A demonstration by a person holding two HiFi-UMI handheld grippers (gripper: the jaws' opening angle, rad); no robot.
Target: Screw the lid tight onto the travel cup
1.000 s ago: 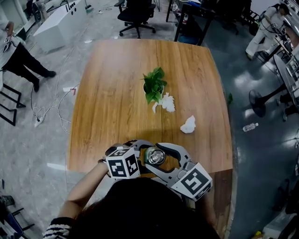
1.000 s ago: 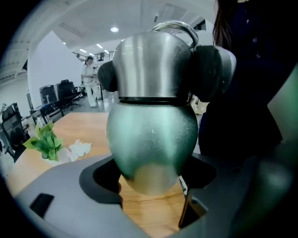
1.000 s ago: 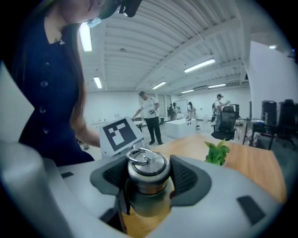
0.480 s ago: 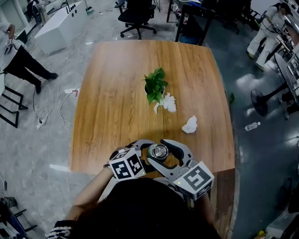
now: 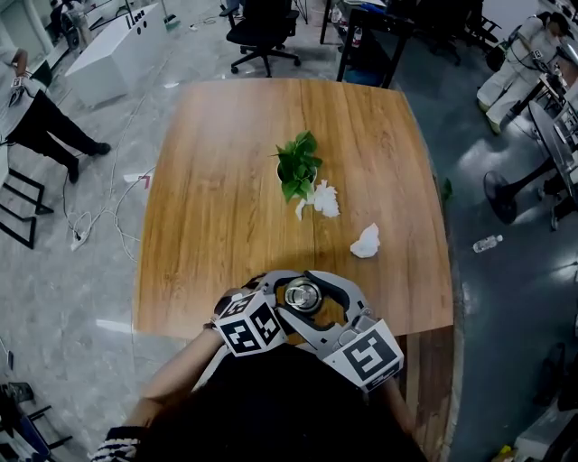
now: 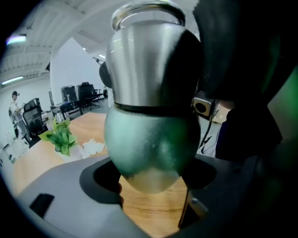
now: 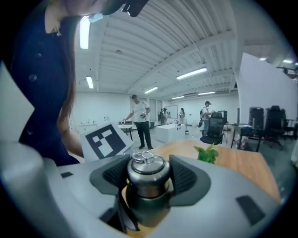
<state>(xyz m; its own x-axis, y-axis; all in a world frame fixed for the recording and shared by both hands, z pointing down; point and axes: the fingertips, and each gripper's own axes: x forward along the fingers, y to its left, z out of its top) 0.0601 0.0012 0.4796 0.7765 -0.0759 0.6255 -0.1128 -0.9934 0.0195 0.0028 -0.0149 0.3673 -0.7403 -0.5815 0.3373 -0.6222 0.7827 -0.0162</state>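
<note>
The travel cup [image 5: 302, 295] is held upright over the near edge of the wooden table [image 5: 217, 198]. Its body is green below and steel above [image 6: 151, 116], and a steel lid [image 7: 146, 169] with a small top knob sits on it. My left gripper [image 5: 282, 307] is shut on the cup's green lower body [image 6: 149, 153], which fills the left gripper view. My right gripper [image 5: 312, 291] is shut on the lid, with a ribbed pad [image 7: 182, 179] pressed to each side of it. In the head view both marker cubes sit close together just below the cup.
A small potted plant [image 5: 298, 167] stands mid-table with a crumpled white tissue [image 5: 323, 199] beside it and another tissue [image 5: 365, 241] to the right. A black office chair [image 5: 262, 27] is beyond the far edge. People stand further off in the room [image 7: 139, 121].
The right gripper's marker cube has swung slightly left and toward me around the cup. The left cube has shifted a little right. The cup stays at the table's near edge.
</note>
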